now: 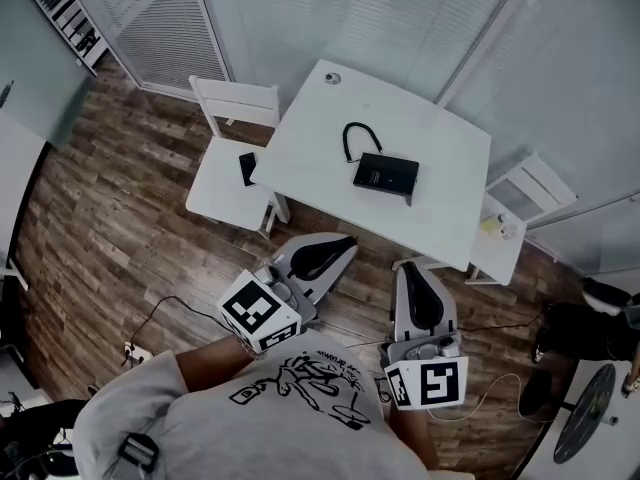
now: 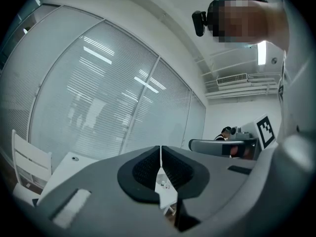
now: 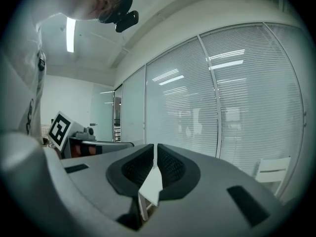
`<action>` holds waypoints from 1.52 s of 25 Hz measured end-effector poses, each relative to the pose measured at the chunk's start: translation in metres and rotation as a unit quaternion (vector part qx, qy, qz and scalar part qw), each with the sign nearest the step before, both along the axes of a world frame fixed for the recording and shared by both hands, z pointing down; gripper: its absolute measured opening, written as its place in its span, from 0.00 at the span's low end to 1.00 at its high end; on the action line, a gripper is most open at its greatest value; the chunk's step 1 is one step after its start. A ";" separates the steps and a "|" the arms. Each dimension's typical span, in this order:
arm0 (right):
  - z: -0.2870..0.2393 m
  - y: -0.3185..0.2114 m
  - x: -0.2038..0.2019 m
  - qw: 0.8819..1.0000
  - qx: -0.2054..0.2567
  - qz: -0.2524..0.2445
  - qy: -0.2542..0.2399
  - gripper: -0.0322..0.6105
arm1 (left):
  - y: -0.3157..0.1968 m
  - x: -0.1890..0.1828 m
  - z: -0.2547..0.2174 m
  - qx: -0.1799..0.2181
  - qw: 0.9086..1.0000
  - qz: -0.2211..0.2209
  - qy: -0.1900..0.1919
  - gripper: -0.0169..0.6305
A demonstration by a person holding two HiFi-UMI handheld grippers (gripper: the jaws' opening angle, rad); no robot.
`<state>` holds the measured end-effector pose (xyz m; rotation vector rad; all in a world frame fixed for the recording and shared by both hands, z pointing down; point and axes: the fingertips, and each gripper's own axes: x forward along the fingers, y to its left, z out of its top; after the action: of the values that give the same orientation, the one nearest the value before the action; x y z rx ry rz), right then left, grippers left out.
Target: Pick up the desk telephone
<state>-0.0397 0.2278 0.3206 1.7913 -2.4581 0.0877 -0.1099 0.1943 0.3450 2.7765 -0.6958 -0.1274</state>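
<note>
The black desk telephone [image 1: 385, 173] lies flat near the middle of the white table [image 1: 440, 208], its black cord [image 1: 352, 136] looping off its far left corner. Both grippers hang short of the table's near edge, apart from the telephone. My left gripper [image 1: 348, 241] points at the table's near left side, jaws shut and empty. My right gripper [image 1: 411, 266] points at the near edge below the telephone, also shut and empty. In the left gripper view the left gripper's [image 2: 160, 154] pads meet in a thin line; the right gripper [image 3: 155, 152] looks the same in its own view. Neither gripper view shows the telephone.
A white chair [image 1: 235, 173] stands at the table's left with a small black object [image 1: 247, 168] on its seat. Another white chair [image 1: 515, 213] stands at the right, something small and yellowish [image 1: 490, 226] on it. A small round item [image 1: 331, 78] sits at the table's far corner. Cables cross the wooden floor.
</note>
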 end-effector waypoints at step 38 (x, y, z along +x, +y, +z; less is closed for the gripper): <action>0.019 -0.206 0.117 1.000 -0.015 -0.006 -0.024 0.08 | -0.203 0.117 0.019 -0.030 0.999 0.014 -0.011 0.05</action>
<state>0.0773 0.0220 0.3396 1.7828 -2.4865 0.1675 0.0072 -0.0082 0.3636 2.7329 -0.6557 -0.0693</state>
